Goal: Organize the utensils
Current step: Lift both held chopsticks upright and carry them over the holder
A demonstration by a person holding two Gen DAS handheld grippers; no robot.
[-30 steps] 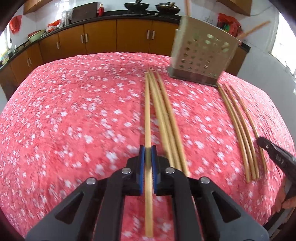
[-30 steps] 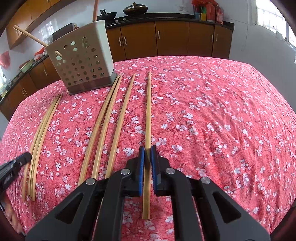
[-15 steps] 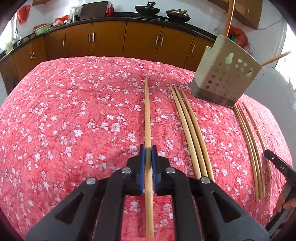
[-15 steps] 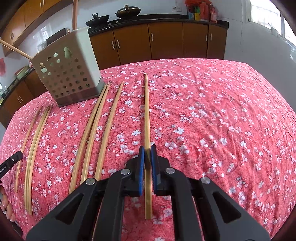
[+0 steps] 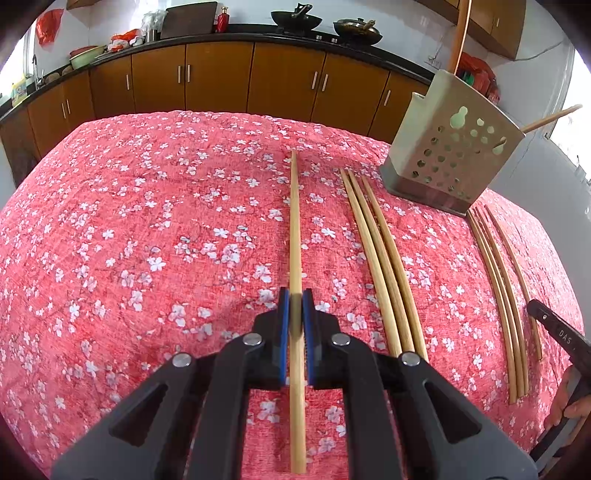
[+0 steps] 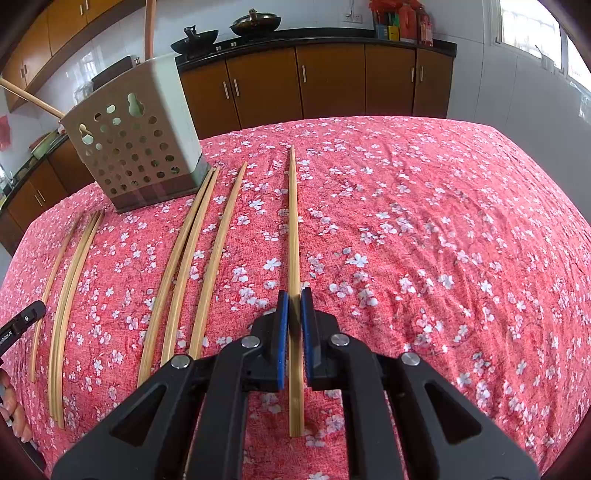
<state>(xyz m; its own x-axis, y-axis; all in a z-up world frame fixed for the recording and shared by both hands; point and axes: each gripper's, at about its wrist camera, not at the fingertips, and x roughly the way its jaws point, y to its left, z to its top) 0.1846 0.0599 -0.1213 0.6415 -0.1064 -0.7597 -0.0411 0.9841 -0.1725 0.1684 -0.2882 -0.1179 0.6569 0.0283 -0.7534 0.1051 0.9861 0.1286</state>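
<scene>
Each gripper pinches one wooden chopstick lengthwise over the red floral cloth. My left gripper (image 5: 295, 295) is shut on a chopstick (image 5: 294, 221) that points away from the camera. My right gripper (image 6: 294, 295) is shut on another chopstick (image 6: 293, 221). A perforated metal utensil holder (image 5: 450, 158) (image 6: 136, 147) stands at the far side between the two hands, with two chopsticks leaning out of it. Loose chopsticks lie in two groups on the cloth: three (image 5: 380, 258) (image 6: 70, 288) near the left gripper, three more (image 5: 498, 288) (image 6: 188, 266) near the right one.
The table (image 5: 110, 240) (image 6: 443, 221) carries a red cloth with white blossoms. Brown kitchen cabinets (image 5: 221, 77) and a dark counter with woks (image 5: 295, 20) run behind it. The other gripper's black tip and a hand show at each view's edge (image 5: 561, 336) (image 6: 18, 321).
The left gripper has swung left with its chopstick, away from the three loose ones and the holder. The right gripper has barely moved.
</scene>
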